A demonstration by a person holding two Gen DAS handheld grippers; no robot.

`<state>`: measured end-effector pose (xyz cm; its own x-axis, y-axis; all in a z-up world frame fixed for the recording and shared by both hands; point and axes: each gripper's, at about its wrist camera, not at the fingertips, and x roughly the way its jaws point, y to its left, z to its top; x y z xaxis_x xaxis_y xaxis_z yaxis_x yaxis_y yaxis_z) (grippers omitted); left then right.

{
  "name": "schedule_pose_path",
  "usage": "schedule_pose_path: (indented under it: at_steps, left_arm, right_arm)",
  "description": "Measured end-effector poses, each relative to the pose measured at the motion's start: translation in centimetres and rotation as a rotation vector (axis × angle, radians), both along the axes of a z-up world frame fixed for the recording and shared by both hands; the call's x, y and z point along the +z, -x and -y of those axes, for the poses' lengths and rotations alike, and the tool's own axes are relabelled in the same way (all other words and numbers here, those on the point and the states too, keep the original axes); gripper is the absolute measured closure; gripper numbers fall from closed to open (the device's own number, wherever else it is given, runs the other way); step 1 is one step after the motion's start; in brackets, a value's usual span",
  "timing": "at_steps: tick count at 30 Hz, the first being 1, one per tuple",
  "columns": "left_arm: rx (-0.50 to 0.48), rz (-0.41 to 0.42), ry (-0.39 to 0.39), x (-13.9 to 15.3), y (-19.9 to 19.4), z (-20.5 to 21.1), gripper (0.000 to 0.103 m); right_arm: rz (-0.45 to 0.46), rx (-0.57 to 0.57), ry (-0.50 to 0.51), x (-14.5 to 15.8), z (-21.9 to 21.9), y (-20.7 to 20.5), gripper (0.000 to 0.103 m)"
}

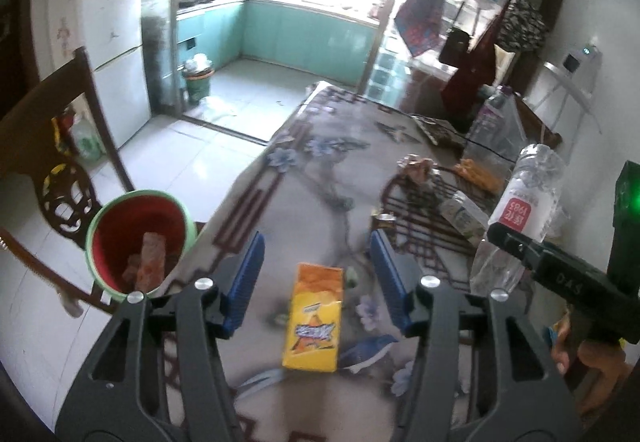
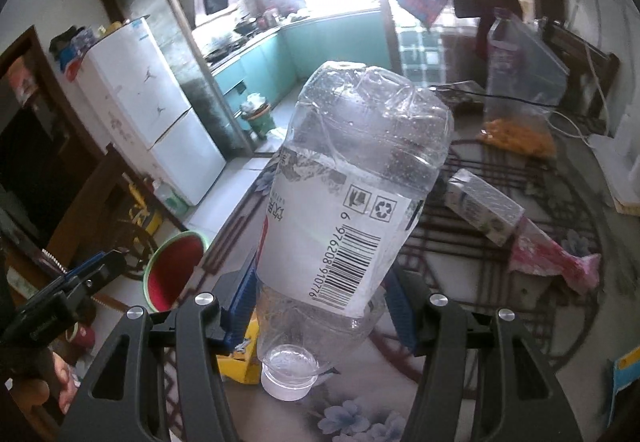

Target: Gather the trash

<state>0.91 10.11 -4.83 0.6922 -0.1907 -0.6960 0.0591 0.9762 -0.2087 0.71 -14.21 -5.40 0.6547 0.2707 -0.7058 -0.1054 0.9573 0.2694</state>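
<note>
My left gripper hangs open over the table, its blue pads on either side of a yellow snack box that lies flat below; the pads do not touch it. A red bin with a green rim stands off the table's left edge with wrappers inside. My right gripper is shut on a crumpled clear plastic bottle, cap end towards the camera. In the left wrist view that bottle is held above the table's right side. The bin shows at lower left.
A white carton and a pink wrapper lie on a dark wooden mat, with a small can near it. A bag of orange snacks sits further back. A wooden chair stands beside the bin.
</note>
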Motion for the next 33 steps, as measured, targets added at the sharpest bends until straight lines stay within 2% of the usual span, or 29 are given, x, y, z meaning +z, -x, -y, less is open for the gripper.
schedule_pose_path:
  at_steps: [2,4,5,7,12,14,16,18,21,22,23,24,28,30,33]
  left_arm:
    - [0.013,-0.008,0.001,-0.3,0.3,-0.9,0.050]
    - [0.010,-0.022,-0.003,-0.8,0.3,-1.5,0.045]
    - [0.007,-0.028,-0.009,-1.2,0.3,-1.7,0.038]
    - [-0.009,-0.056,-0.019,-2.5,-0.2,-1.7,0.036]
    - [-0.121,-0.189,-0.024,-7.3,-2.2,0.3,0.019]
    - [-0.166,-0.233,-0.072,-9.5,-3.0,2.1,0.017]
    - [-0.159,-0.275,-0.158,-12.3,-3.7,3.4,0.017]
    - [-0.162,-0.350,-0.151,-15.0,-4.6,4.1,0.017]
    - [-0.153,-0.387,-0.152,-17.1,-5.0,4.7,0.018]
    - [-0.146,-0.392,-0.165,-17.6,-5.0,4.9,0.021]
    - [-0.140,-0.402,-0.162,-18.0,-5.1,4.9,0.041]
    - [-0.129,-0.416,-0.142,-18.1,-5.2,4.7,0.046]
    - [-0.092,-0.377,-0.075,-16.2,-5.0,3.6,0.046]
    - [-0.080,-0.324,-0.071,-14.0,-4.7,3.2,0.046]
    - [-0.057,-0.213,-0.080,-9.3,-4.0,2.4,0.046]
  right_arm:
    - [0.003,0.002,0.002,0.0,-0.3,-0.2,0.047]
    - [0.006,-0.005,0.005,0.1,-0.3,-0.3,0.047]
    - [0.010,-0.014,0.010,0.0,-0.1,-0.1,0.047]
    - [0.017,-0.035,0.019,0.1,0.3,0.1,0.047]
    - [-0.005,-0.111,0.025,-0.5,2.7,1.0,0.047]
    - [-0.014,-0.144,0.016,-0.8,3.9,1.4,0.047]
    - [-0.021,-0.159,0.010,-0.8,4.5,1.8,0.047]
    - [-0.022,-0.172,0.015,-0.8,5.1,2.3,0.047]
    - [-0.031,-0.181,0.018,-1.0,5.5,2.9,0.047]
    - [-0.032,-0.183,0.018,-1.0,5.5,3.0,0.047]
    - [-0.035,-0.180,0.020,-1.1,5.5,3.0,0.047]
    - [-0.035,-0.176,0.021,-1.1,5.4,3.0,0.047]
    - [-0.021,-0.152,0.024,-0.5,4.7,2.6,0.047]
    - [-0.010,-0.134,0.022,-0.4,4.3,2.2,0.047]
    - [0.006,-0.111,0.015,-0.3,3.7,1.5,0.047]
